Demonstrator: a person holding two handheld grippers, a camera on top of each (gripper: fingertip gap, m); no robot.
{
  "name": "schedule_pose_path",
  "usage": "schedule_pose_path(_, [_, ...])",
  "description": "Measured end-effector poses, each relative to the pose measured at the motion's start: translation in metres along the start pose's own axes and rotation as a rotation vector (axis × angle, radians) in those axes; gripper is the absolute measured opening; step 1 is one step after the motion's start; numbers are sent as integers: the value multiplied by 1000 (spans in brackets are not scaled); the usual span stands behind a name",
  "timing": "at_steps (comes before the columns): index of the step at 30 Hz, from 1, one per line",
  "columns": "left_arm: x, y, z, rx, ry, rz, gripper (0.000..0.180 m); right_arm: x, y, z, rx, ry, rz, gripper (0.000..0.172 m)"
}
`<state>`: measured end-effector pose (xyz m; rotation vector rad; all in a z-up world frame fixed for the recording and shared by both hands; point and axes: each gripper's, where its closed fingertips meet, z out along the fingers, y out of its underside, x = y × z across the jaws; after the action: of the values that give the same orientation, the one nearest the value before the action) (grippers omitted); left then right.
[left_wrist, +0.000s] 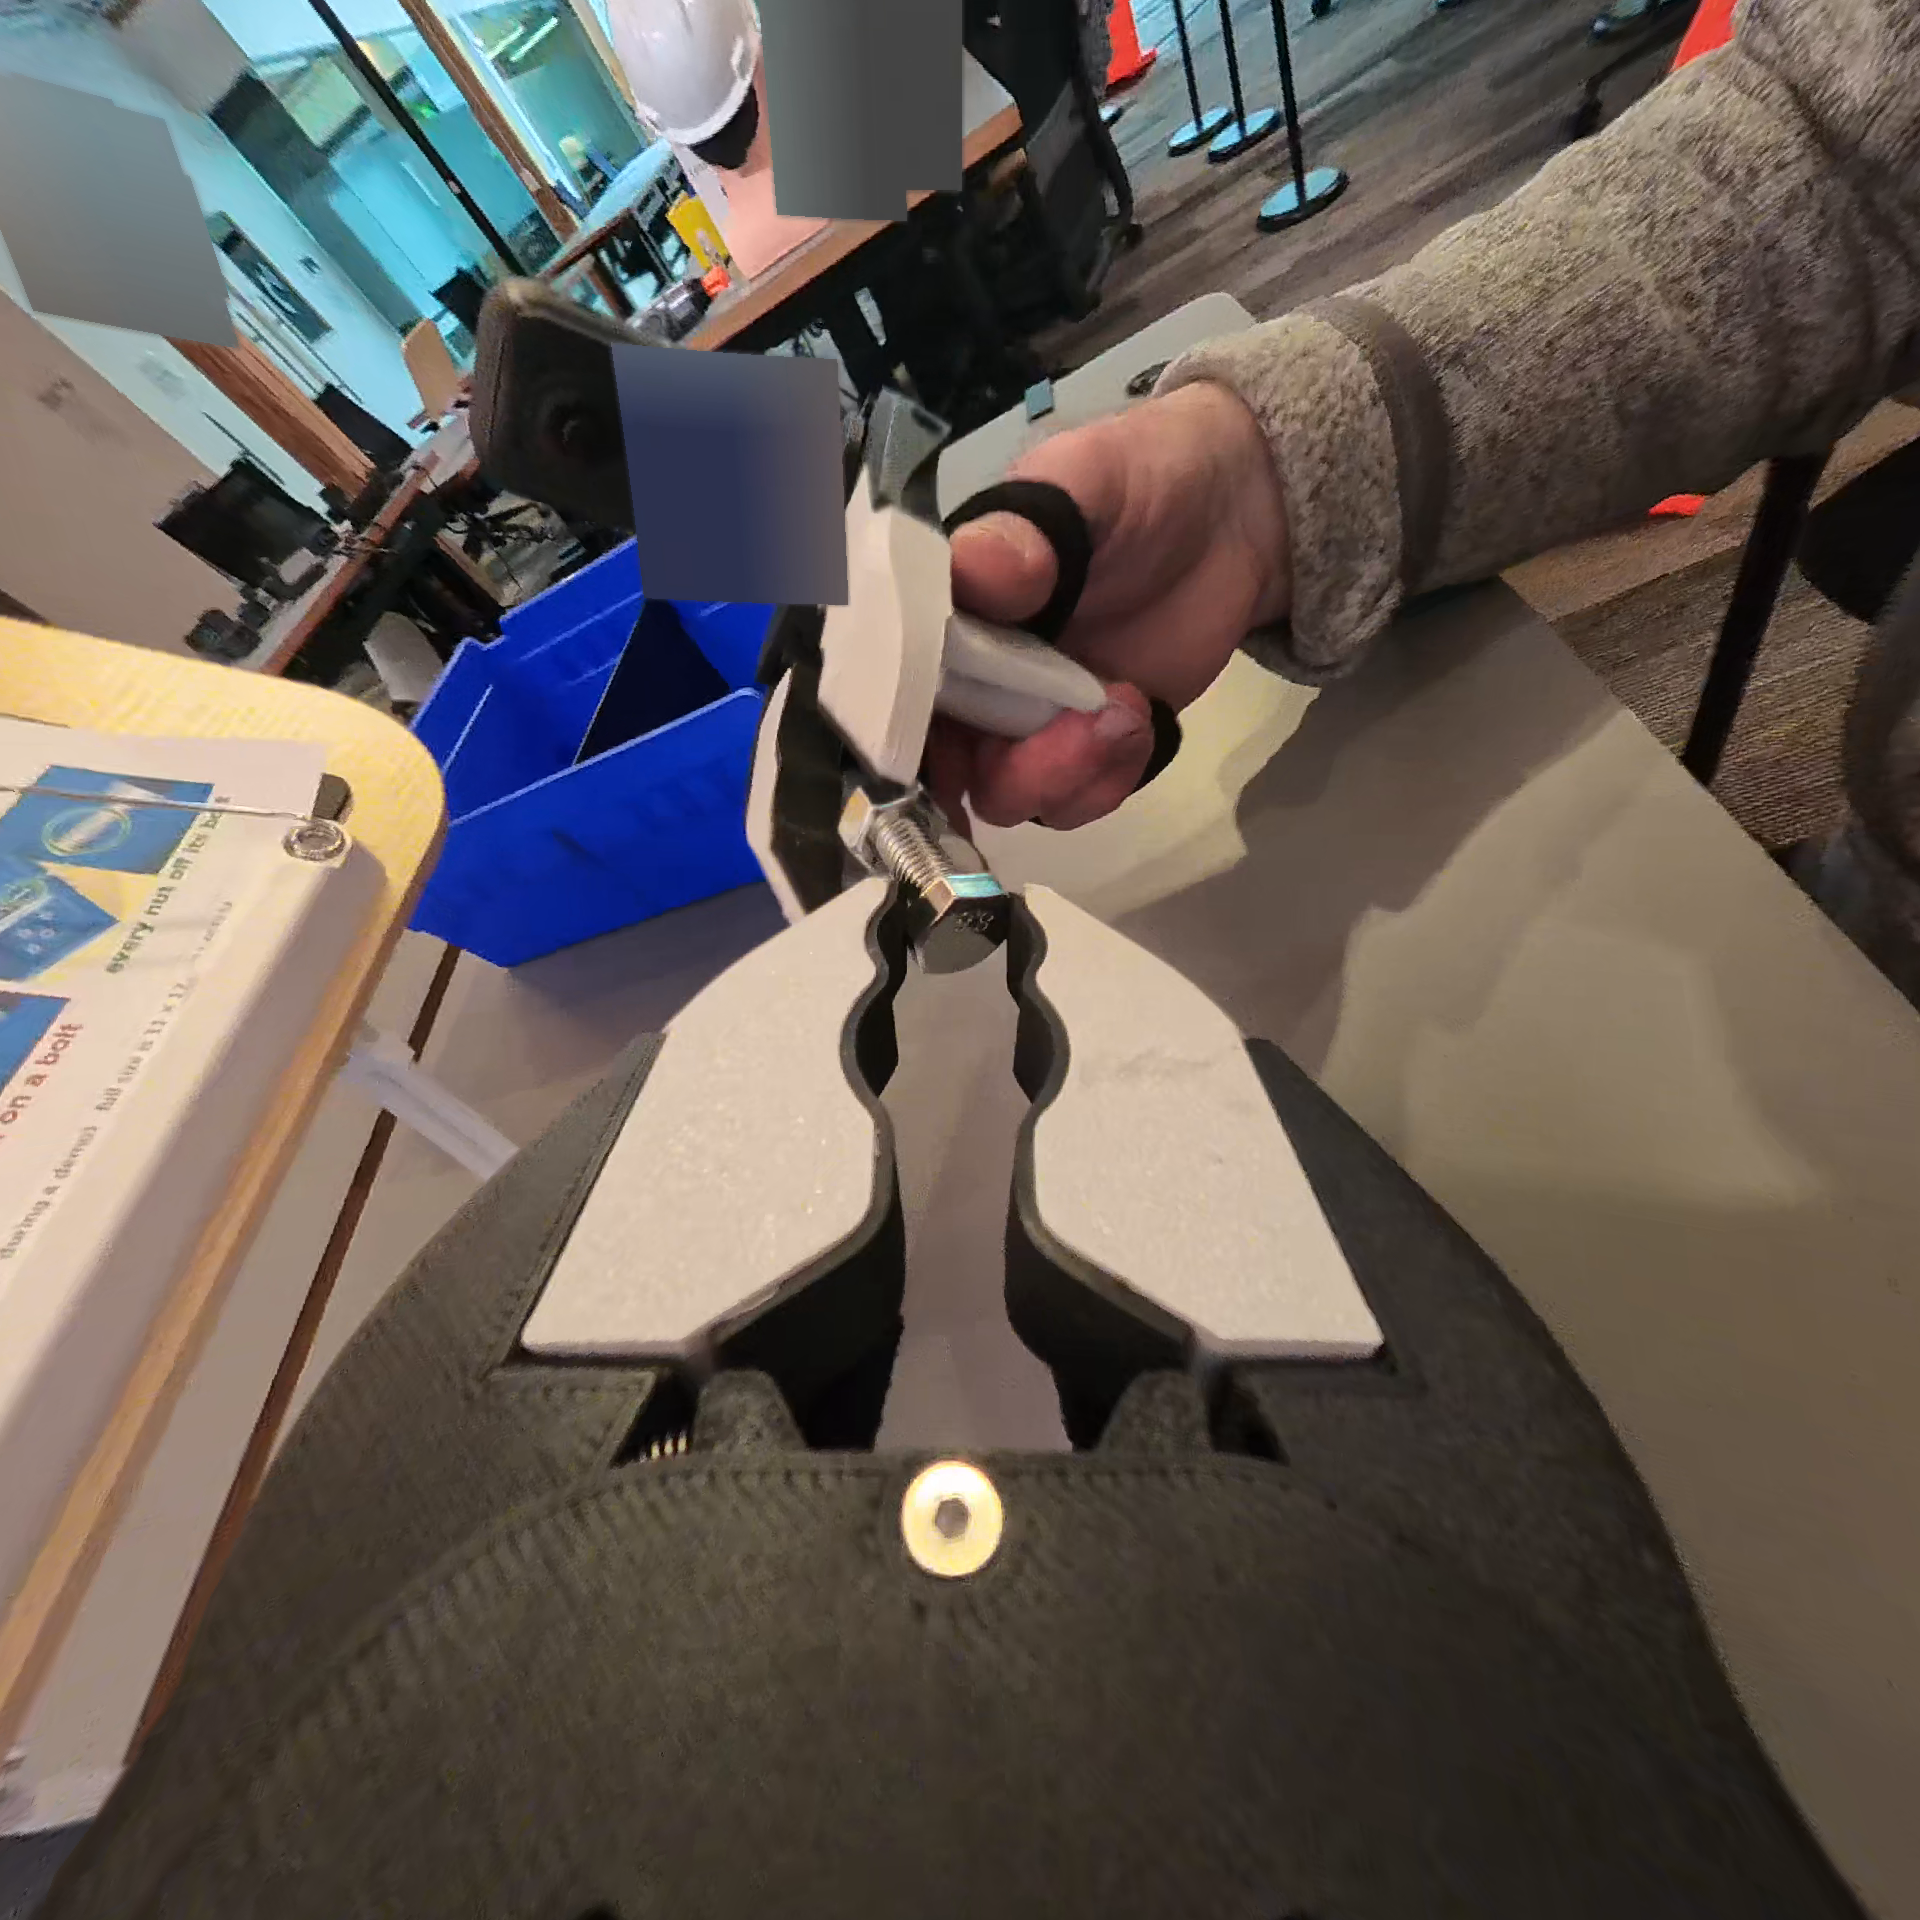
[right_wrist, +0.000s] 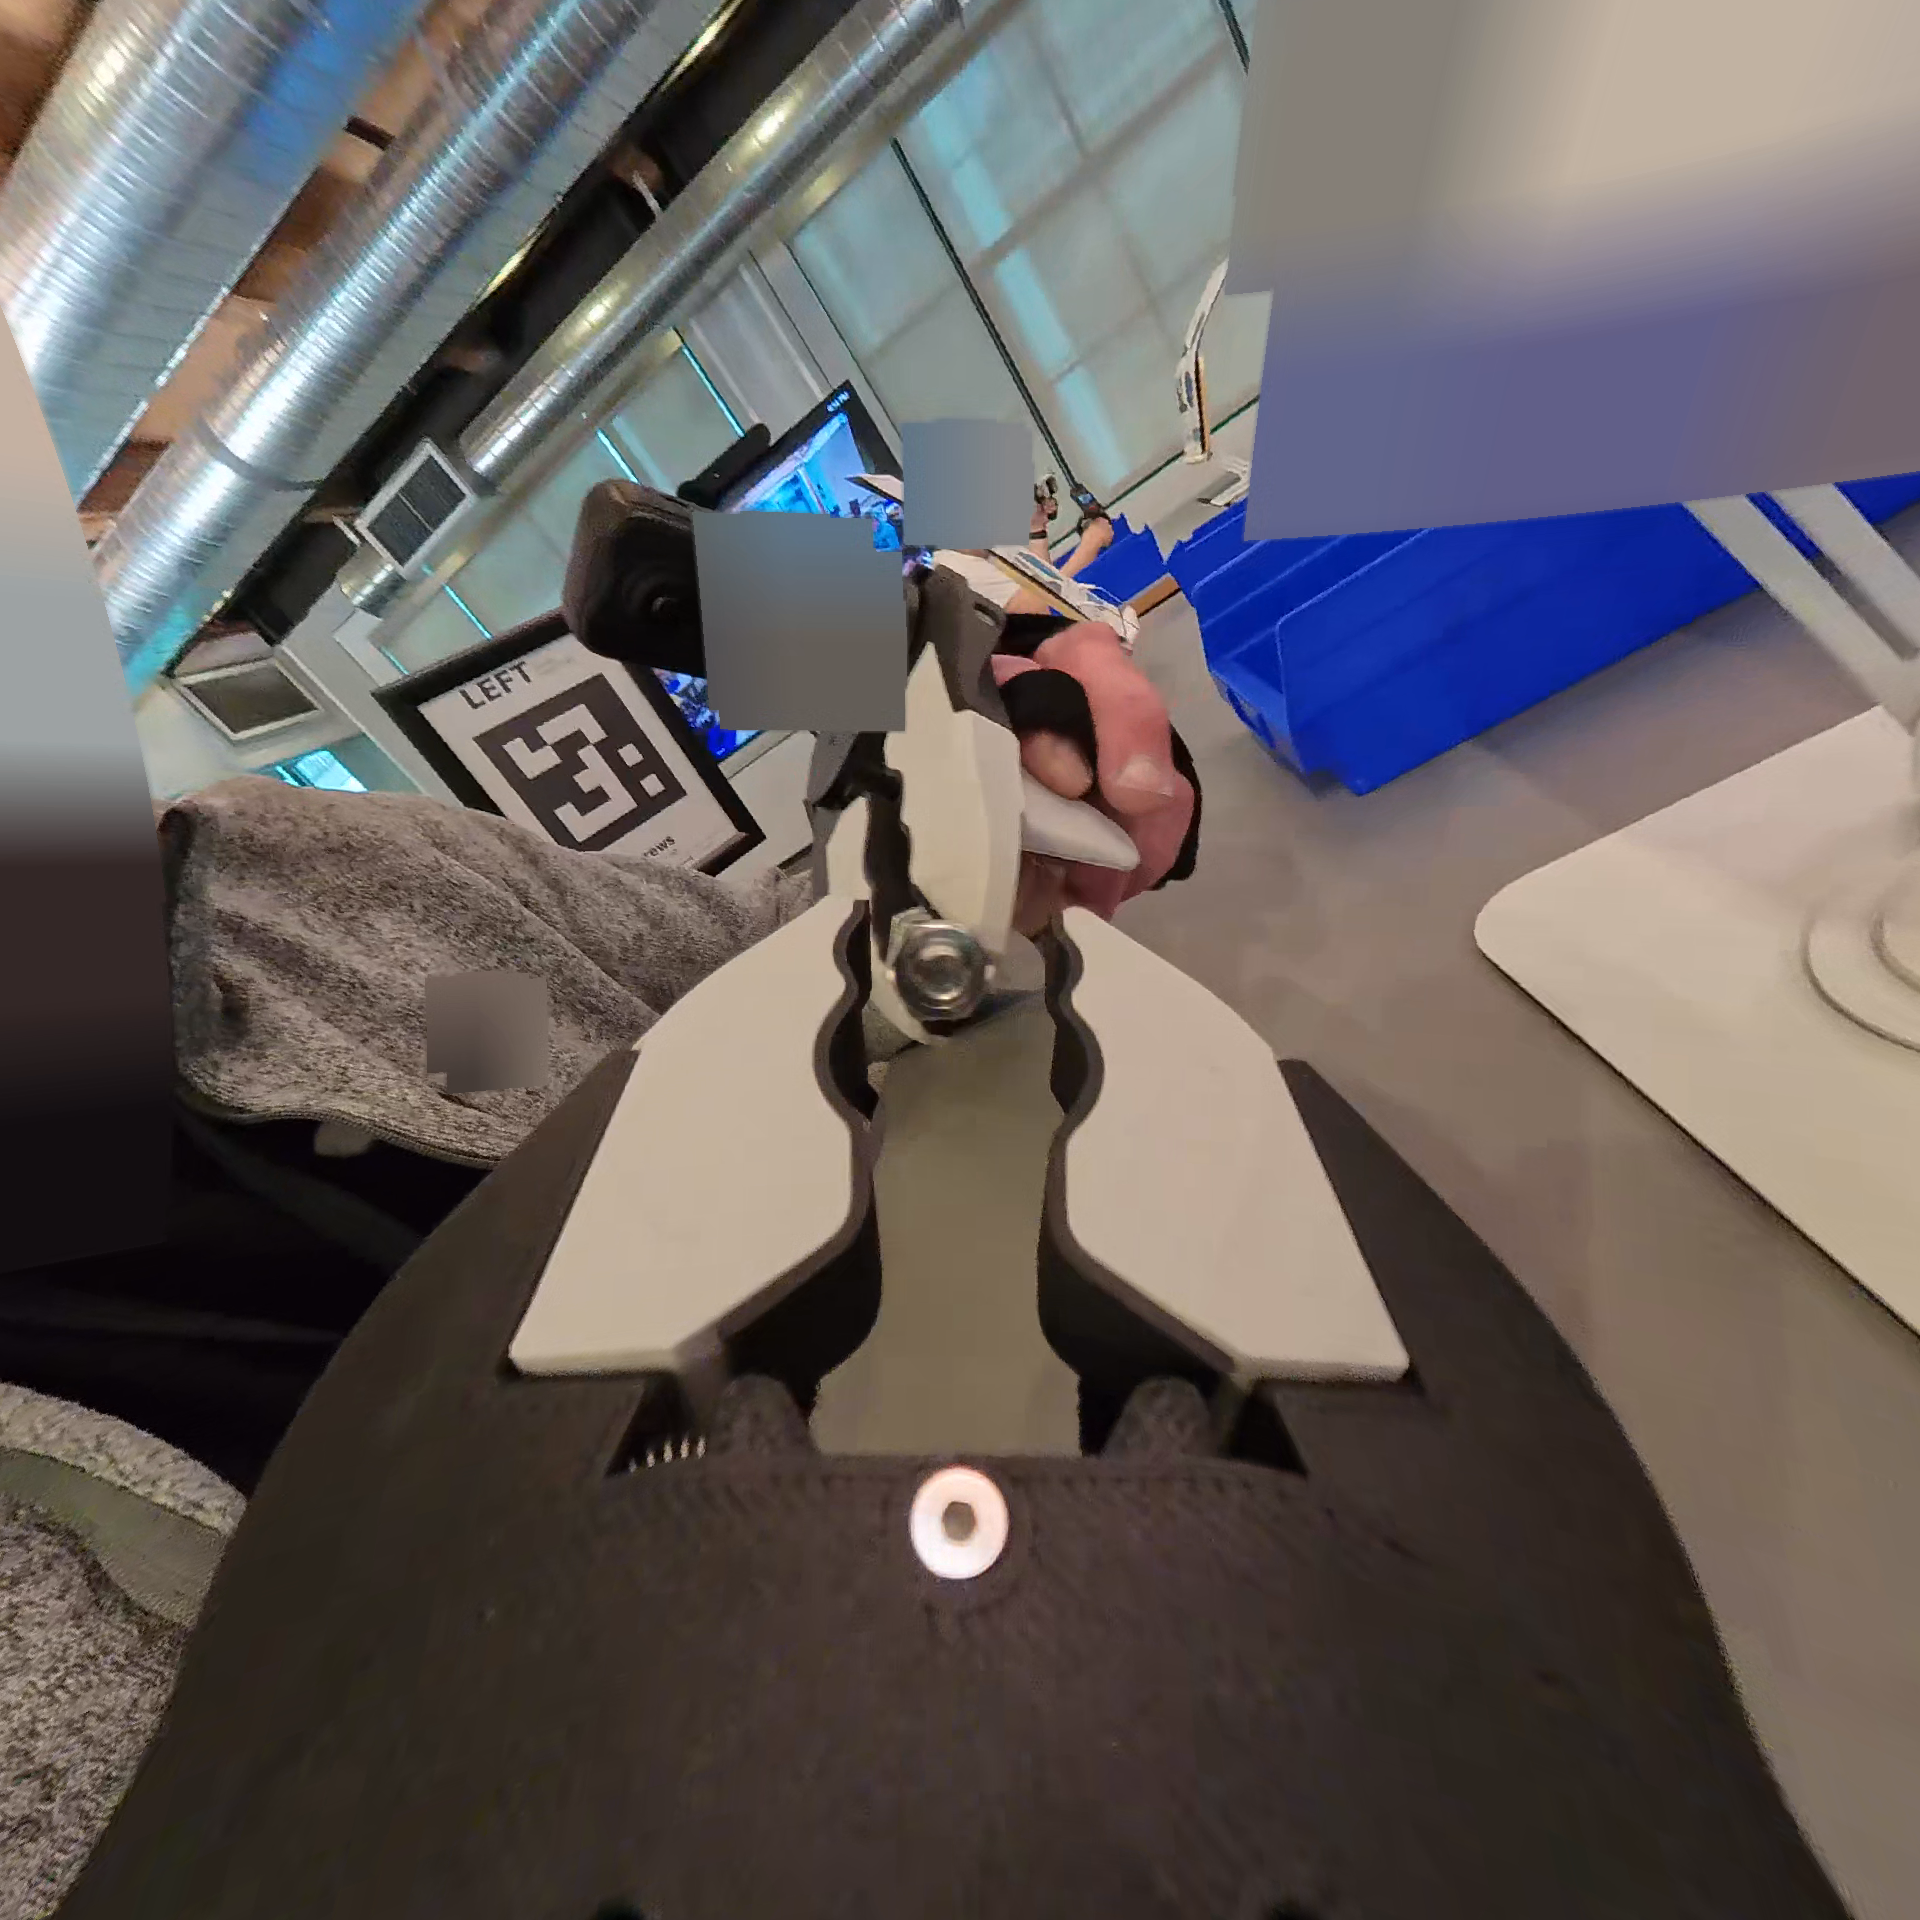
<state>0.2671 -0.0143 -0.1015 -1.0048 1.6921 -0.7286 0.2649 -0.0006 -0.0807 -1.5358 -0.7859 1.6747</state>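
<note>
Left wrist view: the left gripper (left_wrist: 951, 914) clamps the bolt (left_wrist: 956, 930) by its hex head; the threaded shank runs forward to a nut (left_wrist: 881, 821) between the right gripper's fingers. A blue bin (left_wrist: 613, 790) sits left of the jaws, its contents hidden.

Right wrist view: the right gripper (right_wrist: 951, 971) stands open around the nut (right_wrist: 940, 977), its pads apart from it; the bolt's head is hidden behind. Blue bins (right_wrist: 1455, 665) lie far right, cut off.

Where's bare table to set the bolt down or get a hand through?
Bare grey table beside the left gripper, out to its far edge; also the strip between blue bins and white stand base. Crowded by the blue bin and wooden board.
</note>
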Motion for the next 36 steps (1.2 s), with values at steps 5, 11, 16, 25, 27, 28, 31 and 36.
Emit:
schedule_pose_path(5, [-5, -7, -5, 7, -53, 2, 18, 2, 10, -2, -64, 31, -14, 33])
schedule_pose_path(11, [-15, -18, -20, 95, -60, -45, 18, 23, 19, -22, -122, 169, -49, 18])
schedule_pose_path(16, [-5, -11, -6, 42, -35, -5, 18, 2, 0, -12, -88, 104, -97, 38])
schedule_pose_path(25, [-3, -7, -3, 31, -32, -15, 18, 3, 4, -2, -84, 34, -10, 41])
schedule_pose_path(27, [-7, -7, -6, 74, -46, -38, 17, 21, 21, -9, -176, 122, 16, 26])
schedule_pose_path(28, [-10, -16, -11, 145, -30, -107, 17, 27, 30, -12, -221, 161, -11, 29])
schedule_pose_path(31, [-14, -13, -13, 102, -56, -69, 17, 20, 26, -14, -179, 122, 0, 28])
schedule_pose_path(36, [-5, -13, -5, 111, -21, -64, 18, -3, -2, -14, -75, 33, -63, 37])
